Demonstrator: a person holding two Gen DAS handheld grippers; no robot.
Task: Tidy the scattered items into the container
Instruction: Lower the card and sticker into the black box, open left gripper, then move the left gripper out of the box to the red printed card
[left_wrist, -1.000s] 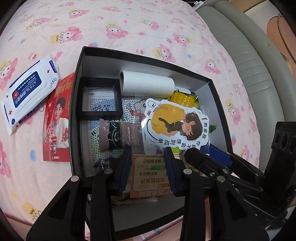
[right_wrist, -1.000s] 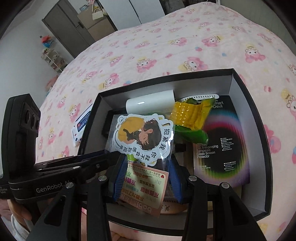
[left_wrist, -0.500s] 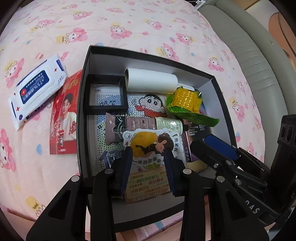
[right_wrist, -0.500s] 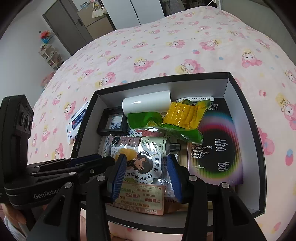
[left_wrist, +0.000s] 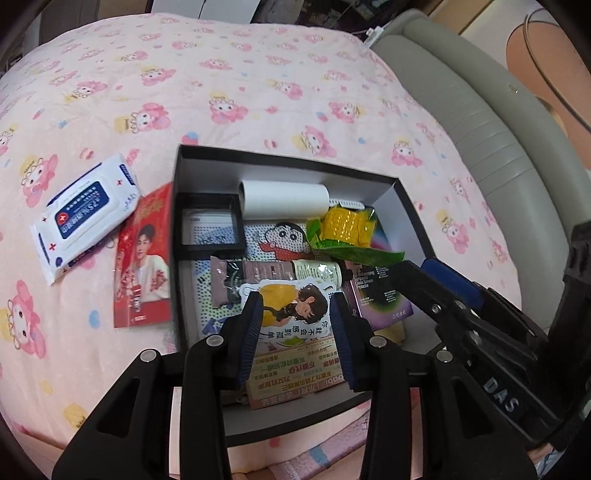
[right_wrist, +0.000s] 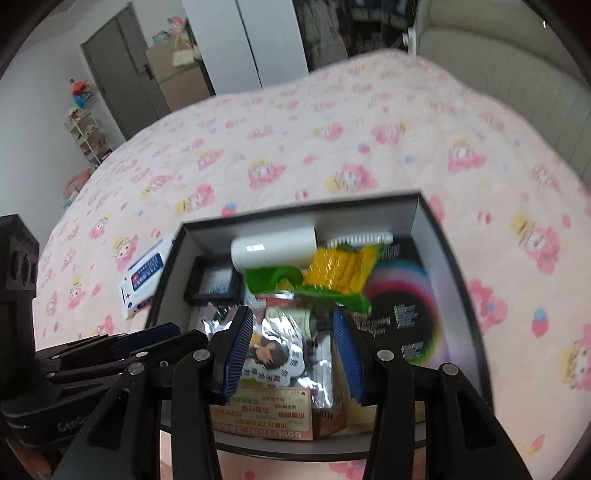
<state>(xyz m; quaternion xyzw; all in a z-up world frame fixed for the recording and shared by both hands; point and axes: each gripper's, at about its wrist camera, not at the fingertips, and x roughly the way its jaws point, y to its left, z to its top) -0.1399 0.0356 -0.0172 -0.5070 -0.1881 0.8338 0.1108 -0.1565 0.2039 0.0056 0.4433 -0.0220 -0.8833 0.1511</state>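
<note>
Both pairs of tongs are hovering above the near end of the box (left_wrist: 410, 206), which is sitting on the bed (left_wrist: 258, 85). The left tongs (left_wrist: 295, 332) are standing apart and widening, with nothing pressed between the pads; the sticker (left_wrist: 295, 310) seen between them is lying below, inside the box. The right tongs (right_wrist: 291, 350) are likewise apart and holding nothing.

Two items are lying outside, just left of the box: the wipes (left_wrist: 83, 214) and, between them and the box wall, the red card (left_wrist: 144, 258), its edge touching or almost touching that wall.

Risks, as judged from this layout:
- The card is lying flat on soft bedding, so pads closing on it are likely to be pinching fabric or sliding over it.
- The wipes are partly overlapping the card's corner, so lifting either one may be dragging the other.
- The box is already crowded, with the corn packet (left_wrist: 347, 229), roll (left_wrist: 284, 199) and tube (left_wrist: 280, 273) stacked loosely; dropping more in may be tipping something over the rim.
- The two tools are working very close together and may be colliding.
</note>
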